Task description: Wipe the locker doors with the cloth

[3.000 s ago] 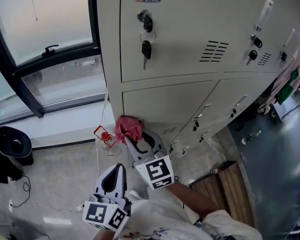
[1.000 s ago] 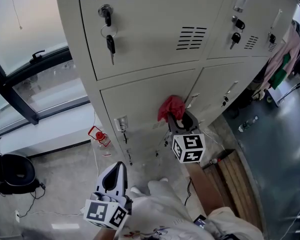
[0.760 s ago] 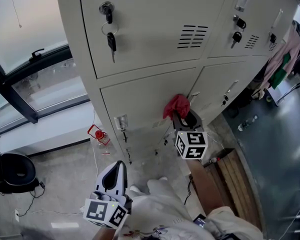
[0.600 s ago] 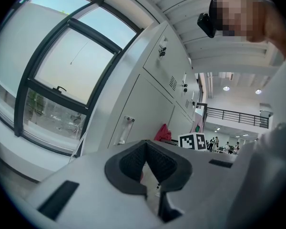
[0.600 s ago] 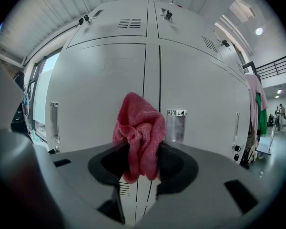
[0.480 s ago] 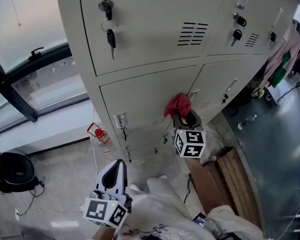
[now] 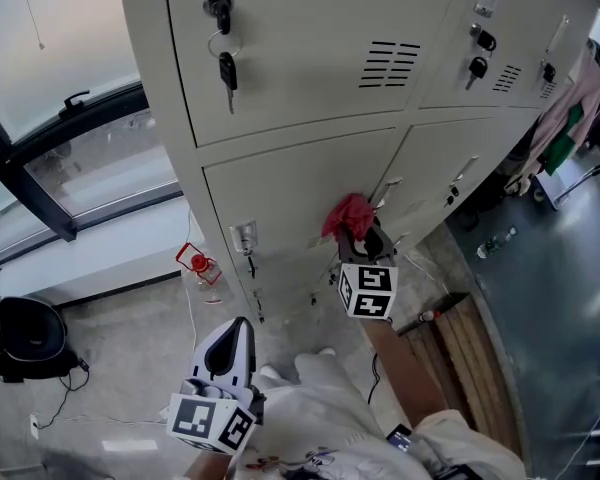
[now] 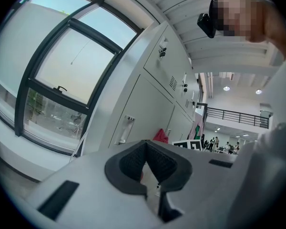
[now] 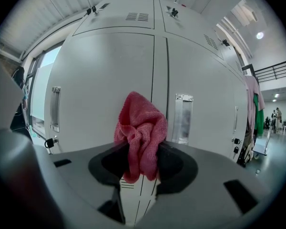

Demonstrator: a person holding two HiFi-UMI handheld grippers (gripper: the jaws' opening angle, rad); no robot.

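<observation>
A bank of beige locker doors (image 7: pixel 310 168) fills the upper head view. My right gripper (image 7: pixel 358 238) is shut on a crumpled red cloth (image 7: pixel 346 215), holding it against the lower door near its right seam. In the right gripper view the cloth (image 9: pixel 140 132) bulges out between the jaws in front of the doors (image 9: pixel 105 80). My left gripper (image 7: pixel 230 353) hangs low by my body, away from the lockers, jaws shut and empty. The left gripper view has the lockers (image 8: pixel 148 104) running off to the right, with the cloth (image 8: pixel 160 136) small in the distance.
Keys (image 7: pixel 227 68) hang from the upper door's lock. A dark-framed window (image 7: pixel 70 118) stands at the left. A red object (image 7: pixel 192 264) lies on the floor by the locker base. Wooden slats (image 7: pixel 470 368) lie at lower right. Clothes (image 7: pixel 570 118) hang at far right.
The right gripper carried the cloth from the lower door's left side across to its right seam, then drifted slightly left and down in the last half second. The left gripper stayed put.
</observation>
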